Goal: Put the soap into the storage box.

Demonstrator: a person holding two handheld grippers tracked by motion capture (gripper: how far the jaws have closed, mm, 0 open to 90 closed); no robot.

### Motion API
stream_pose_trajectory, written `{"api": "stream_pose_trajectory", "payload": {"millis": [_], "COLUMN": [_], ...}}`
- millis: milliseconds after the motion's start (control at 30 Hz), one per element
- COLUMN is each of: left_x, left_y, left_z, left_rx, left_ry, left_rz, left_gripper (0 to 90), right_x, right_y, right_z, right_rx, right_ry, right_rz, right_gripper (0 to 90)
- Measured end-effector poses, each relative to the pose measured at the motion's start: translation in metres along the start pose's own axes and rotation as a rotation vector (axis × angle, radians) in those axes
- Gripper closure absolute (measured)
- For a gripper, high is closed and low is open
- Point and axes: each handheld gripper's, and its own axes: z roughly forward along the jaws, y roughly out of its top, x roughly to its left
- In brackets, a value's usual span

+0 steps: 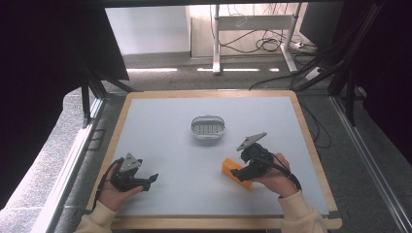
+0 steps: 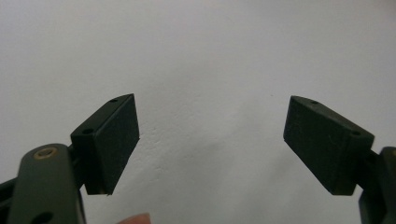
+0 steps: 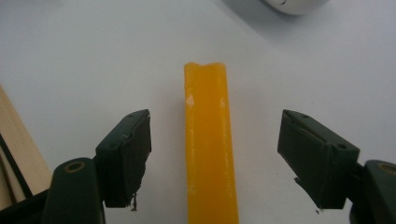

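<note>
An orange block (image 1: 233,169) lies on the pale table top (image 1: 170,145), right of centre near the front. My right gripper (image 1: 239,171) sits over it. In the right gripper view the long yellow-orange block (image 3: 208,140) stands between the two pads (image 3: 128,154), with clear gaps on both sides, so the jaws are open around it. My left gripper (image 1: 151,179) rests near the front left, held in a hand. In the left gripper view its pads (image 2: 114,140) stand wide apart over bare table with nothing between them.
A small white oval container (image 1: 208,127) with a grey inside stands at the table's middle; its rim shows as a white curve (image 3: 292,5) at the top of the right gripper view. The wooden table edge (image 3: 14,140) lies to that view's left.
</note>
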Motion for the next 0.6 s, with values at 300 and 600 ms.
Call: {"api": "stream_pose_trajectory", "payload": {"millis": [300, 600], "left_x": [-0.001, -0.001], "left_y": [0.000, 0.000], "left_z": [0.001, 0.001], "left_rx": [0.002, 0.005], "left_ry": [0.000, 0.000], "left_rz": [-0.002, 0.000], "left_gripper": [18.1, 18.1], "right_x": [-0.001, -0.001], "right_y": [-0.001, 0.001], "right_z": [0.020, 0.038], "right_rx": [0.091, 0.172], "right_ry": [0.035, 0.029], "right_rz": [-0.011, -0.011], "right_gripper": [35.5, 44.2]}}
